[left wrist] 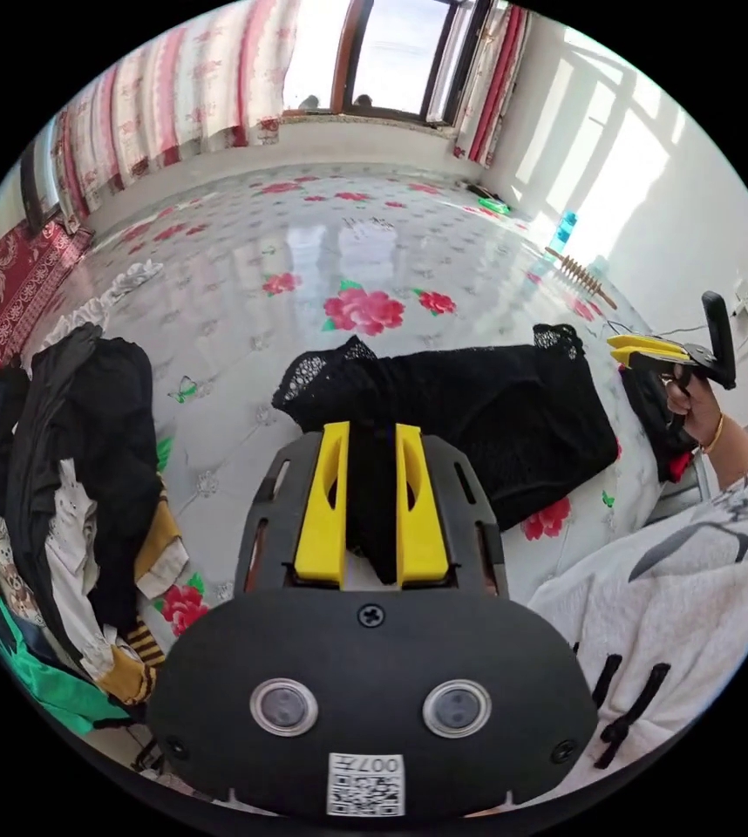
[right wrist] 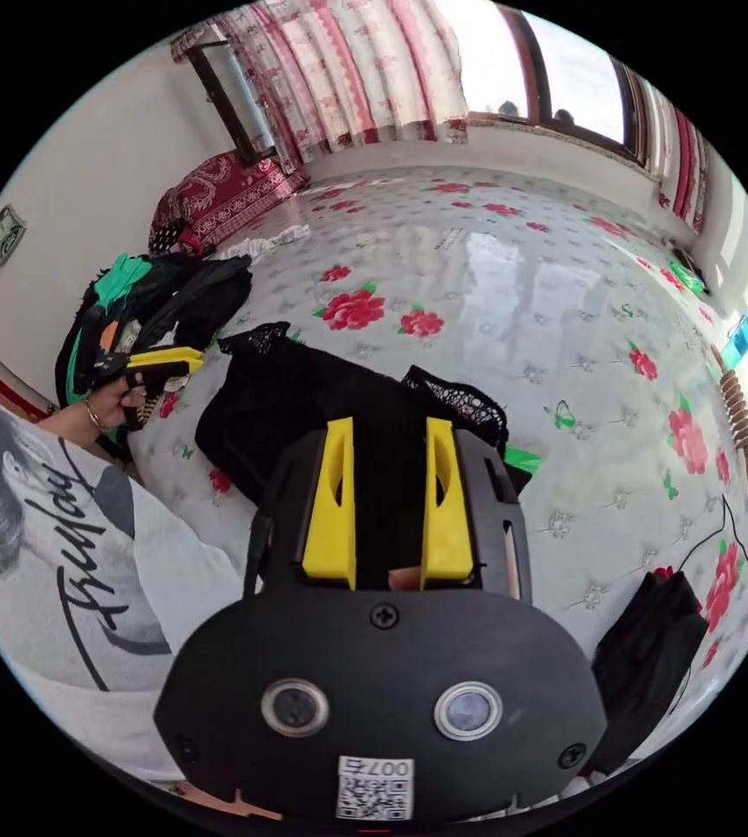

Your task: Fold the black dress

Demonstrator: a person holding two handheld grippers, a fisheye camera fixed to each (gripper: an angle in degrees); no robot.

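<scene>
**Two grippers pinch the black dress at opposite ends**

Two yellow-jawed grippers have hold of the black dress (left wrist: pixel 496 410), which lies stretched across a glossy, flower-printed surface (left wrist: pixel 304 253). The left gripper (left wrist: pixel 371 497) has its jaws nearly closed, with a band of black fabric pressed between them. The right gripper (right wrist: pixel 389 501) is likewise drawn in on dark cloth near the lace-trimmed edge (right wrist: pixel 461 401).

The dress looks light, soft and limp. It has openwork lace at the hems that could snag or stretch, so it will probably sag between the grips and slide easily on the slick covering. Corners or seamed edges seem the safest places to hold. A heap of mixed clothes (left wrist: pixel 78 488) sits just beside the dress.
</scene>
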